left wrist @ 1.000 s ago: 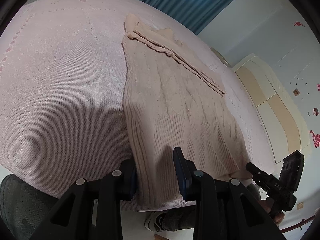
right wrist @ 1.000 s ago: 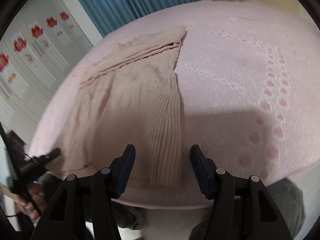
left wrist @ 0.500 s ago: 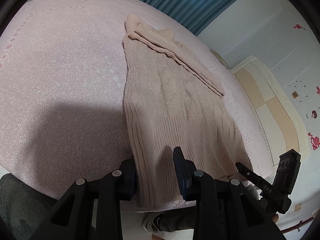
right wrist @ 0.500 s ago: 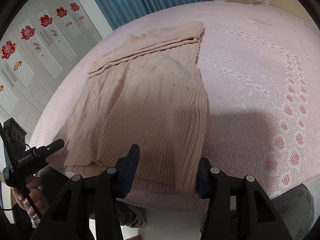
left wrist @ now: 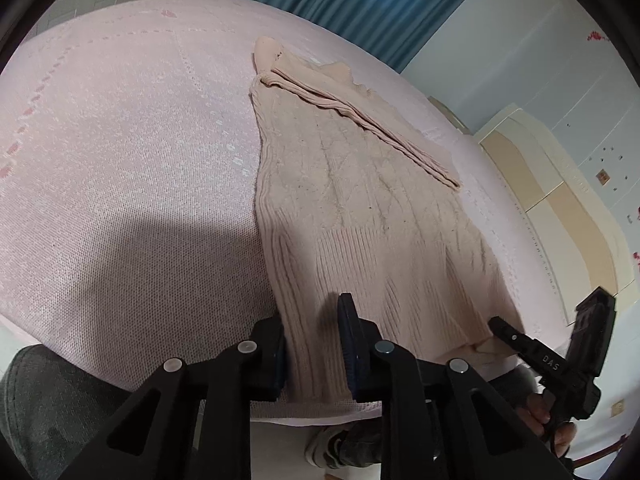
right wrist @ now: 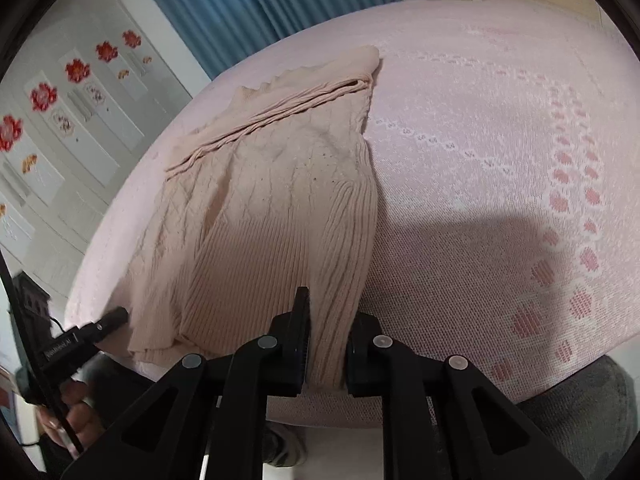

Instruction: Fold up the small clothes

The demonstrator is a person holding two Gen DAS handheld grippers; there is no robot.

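Beige knit sweater point(left wrist: 360, 208) flat on pink bedspread point(left wrist: 120, 160), left tool point(left wrist: 316, 344) and right tool point(right wrist: 326, 344) each clamping its hem

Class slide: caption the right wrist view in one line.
Right tongs clamp the near hem corner of a beige knit sweater lying on a pink bedspread.

One beige cable-knit sweater point(left wrist: 360, 216) lies on one pink patterned bedspread point(left wrist: 120, 152). Two black two-finger tools show: the left tool point(left wrist: 312, 344) and the right tool point(right wrist: 328, 340). One blue pleated curtain point(left wrist: 360, 4) hangs at 12 o'clock.
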